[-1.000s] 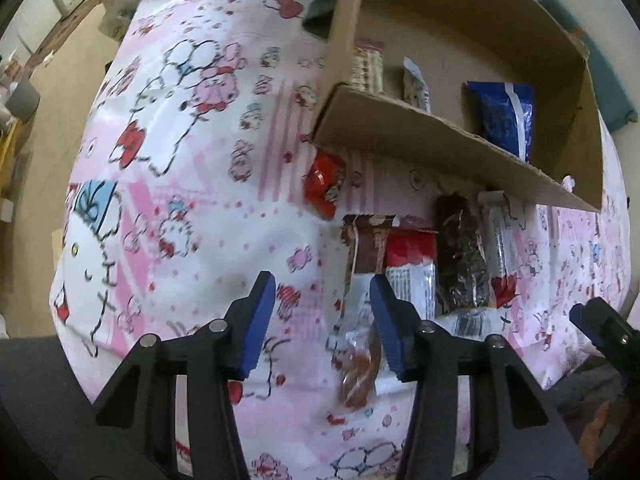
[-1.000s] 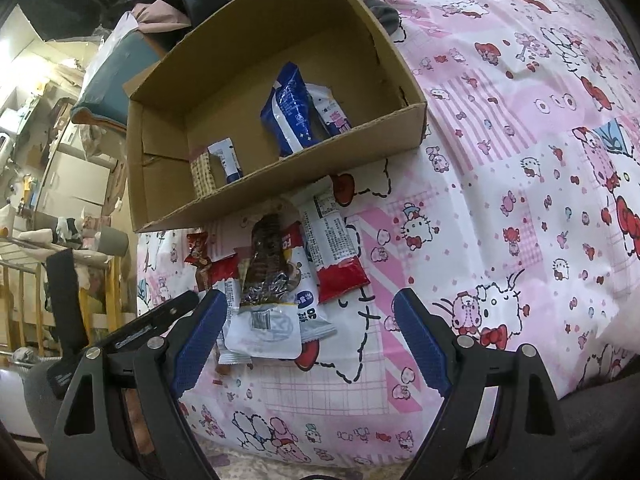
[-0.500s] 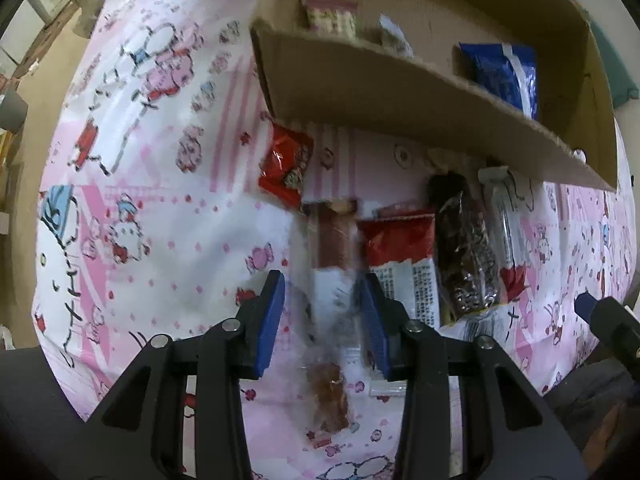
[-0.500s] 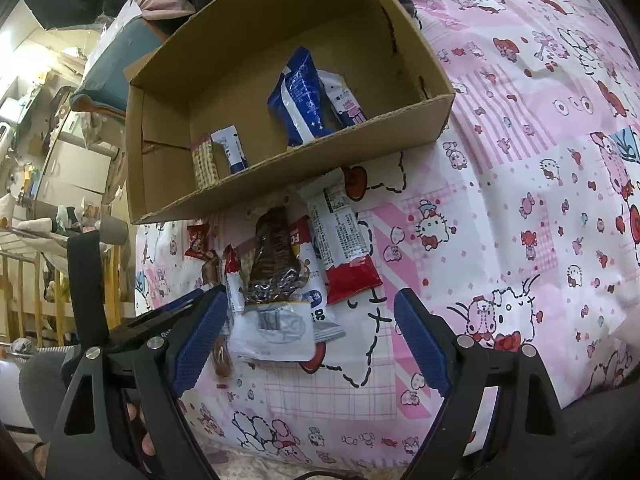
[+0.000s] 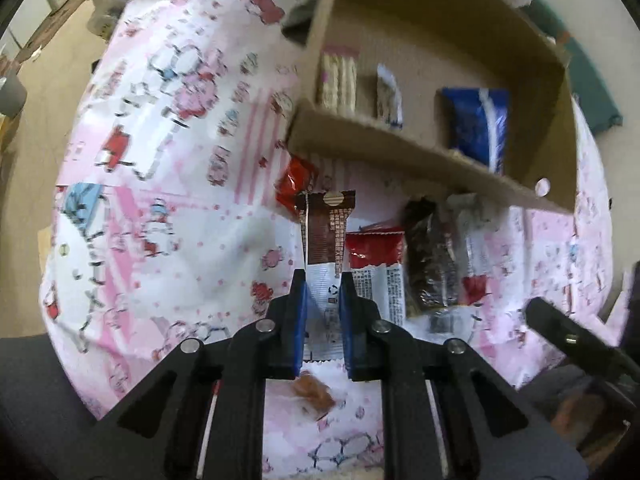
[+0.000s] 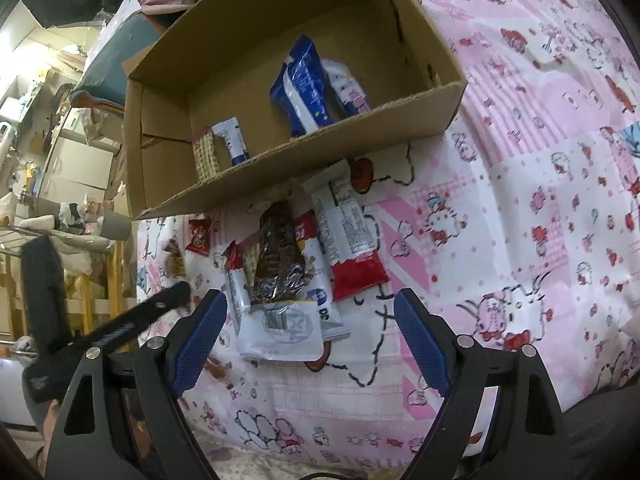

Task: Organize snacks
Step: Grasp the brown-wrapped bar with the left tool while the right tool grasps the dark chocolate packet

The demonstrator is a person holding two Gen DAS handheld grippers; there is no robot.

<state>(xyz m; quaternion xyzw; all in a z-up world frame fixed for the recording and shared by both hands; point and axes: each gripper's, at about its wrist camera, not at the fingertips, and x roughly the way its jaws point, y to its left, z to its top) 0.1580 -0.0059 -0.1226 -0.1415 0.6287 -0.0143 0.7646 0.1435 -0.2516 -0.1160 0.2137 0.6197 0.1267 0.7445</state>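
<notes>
- Spreading under everything is the pink-and-white cartoon-cat printed cloth (image 6: 520,184); on it sits the open brown cardboard box (image 5: 400,148), already holding a blue foil packet (image 5: 476,120), a beige wafer pack (image 5: 338,80) and a small white sachet (image 5: 388,94).
- Lying just in front of the box wall is the loose pile: a dark chocolate-coloured crinkly bag (image 6: 278,260), a white-and-red long wrapper (image 6: 348,240), a red-topped printed packet (image 5: 376,268) and a small red candy pouch (image 5: 294,180).
- Pinched between the blue pads of the left gripper (image 5: 323,312) is the slim brown-and-white snack stick wrapper (image 5: 325,236), gripped low, its brown end pointing toward the box.
- Hanging spread wide over the pile, the right gripper (image 6: 312,340) holds nothing.
- Judged best: carry the stick high over the box wall, then release beside the wafer pack without dragging neighbours.
- Print on the wrappers is too small or blurred to read.
</notes>
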